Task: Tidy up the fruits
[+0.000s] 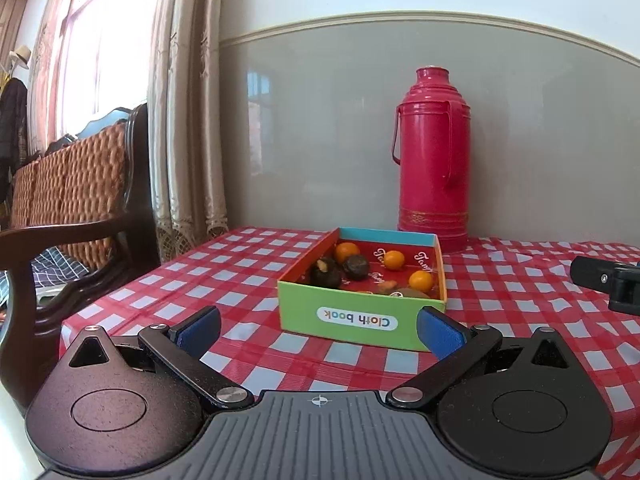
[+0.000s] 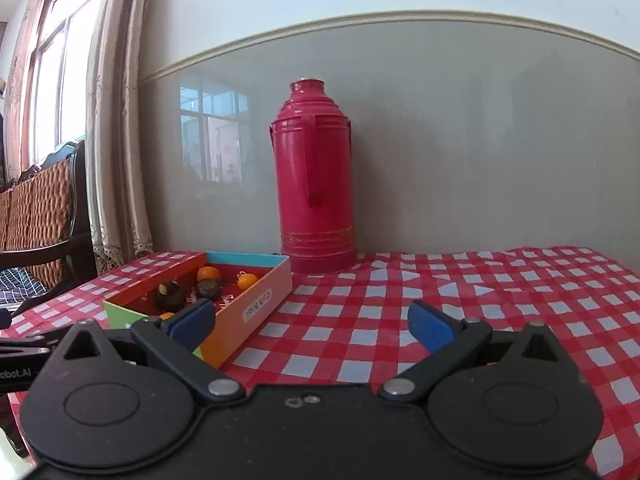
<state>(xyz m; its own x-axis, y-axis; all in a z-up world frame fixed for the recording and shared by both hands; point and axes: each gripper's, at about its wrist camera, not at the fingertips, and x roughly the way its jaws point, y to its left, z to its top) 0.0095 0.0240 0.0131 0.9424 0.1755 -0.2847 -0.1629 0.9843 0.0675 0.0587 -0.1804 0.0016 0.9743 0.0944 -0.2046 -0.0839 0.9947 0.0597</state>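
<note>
chair (image 1: 80, 184): stands off the left edge of the tabletop (image 1: 520, 320), by the curtain; out of the work.
left tongs (image 1: 320, 328): spread wide, nothing held, low over the tabletop and aimed at the box's near wall, likely lined up to reach in.
box (image 1: 360, 320): open, near the left edge of the tabletop, label facing the left camera upside down; it keeps the fruit from rolling.
fruit: three oranges (image 1: 394, 260) and some dark fruits (image 1: 356, 266) lie loose and mixed in the box, so sorting looks not yet begun.
flask (image 1: 434, 160): upright behind the box, against the wall, clear of the reach.
right tongs (image 2: 312, 320): spread wide, nothing held, over bare cloth just right of the box.
</note>
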